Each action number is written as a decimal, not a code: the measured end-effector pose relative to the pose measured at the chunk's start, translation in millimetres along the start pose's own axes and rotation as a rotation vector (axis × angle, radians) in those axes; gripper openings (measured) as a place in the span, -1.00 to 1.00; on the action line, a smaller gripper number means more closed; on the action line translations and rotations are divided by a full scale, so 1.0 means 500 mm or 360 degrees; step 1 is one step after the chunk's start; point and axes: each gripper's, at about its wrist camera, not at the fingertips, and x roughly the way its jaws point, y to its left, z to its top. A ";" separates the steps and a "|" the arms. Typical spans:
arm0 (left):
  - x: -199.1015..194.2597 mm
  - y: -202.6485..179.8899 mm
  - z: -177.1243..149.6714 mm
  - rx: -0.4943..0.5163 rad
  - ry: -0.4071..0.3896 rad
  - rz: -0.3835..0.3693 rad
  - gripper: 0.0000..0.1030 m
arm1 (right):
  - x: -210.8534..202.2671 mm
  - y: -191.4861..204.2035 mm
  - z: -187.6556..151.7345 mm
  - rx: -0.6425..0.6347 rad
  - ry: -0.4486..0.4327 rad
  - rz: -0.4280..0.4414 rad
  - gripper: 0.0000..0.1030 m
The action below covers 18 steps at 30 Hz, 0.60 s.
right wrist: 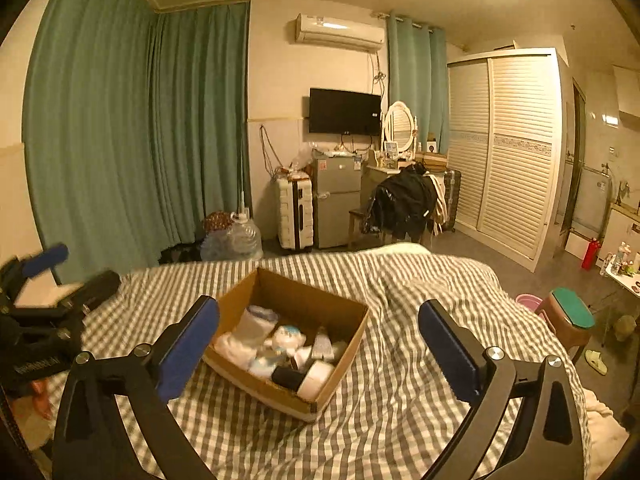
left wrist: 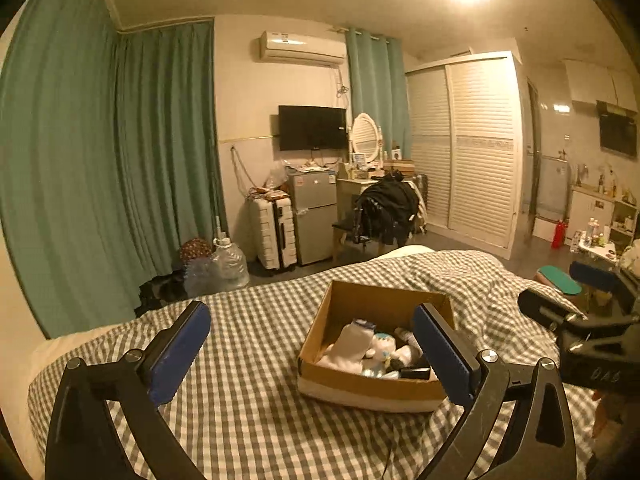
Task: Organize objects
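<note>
The bed, covered by a grey-and-white checked quilt, carries one open brown cardboard box lying directly on it, ahead of the left claw, toward its right finger.

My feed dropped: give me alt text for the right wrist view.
An open brown cardboard box of white toiletries sits on the grey checked quilt, ahead of the open, empty right gripper. The left gripper shows at the left edge.
</note>
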 end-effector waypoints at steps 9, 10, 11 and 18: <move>0.064 -0.011 -0.092 0.0018 0.0176 0.0054 1.00 | 0.065 -0.037 -0.087 0.0097 0.0143 -0.0073 0.95; 0.068 -0.014 -0.098 0.0019 0.0184 0.0057 1.00 | 0.069 -0.040 -0.090 0.0097 0.0153 -0.0082 0.94; 0.069 -0.015 -0.102 0.0020 0.0187 0.0060 1.00 | 0.072 -0.040 -0.092 0.0094 0.0158 -0.0093 0.95; 0.061 -0.022 -0.103 0.0031 0.0176 0.0065 1.00 | 0.086 -0.024 -0.103 0.0069 0.0185 -0.0065 0.94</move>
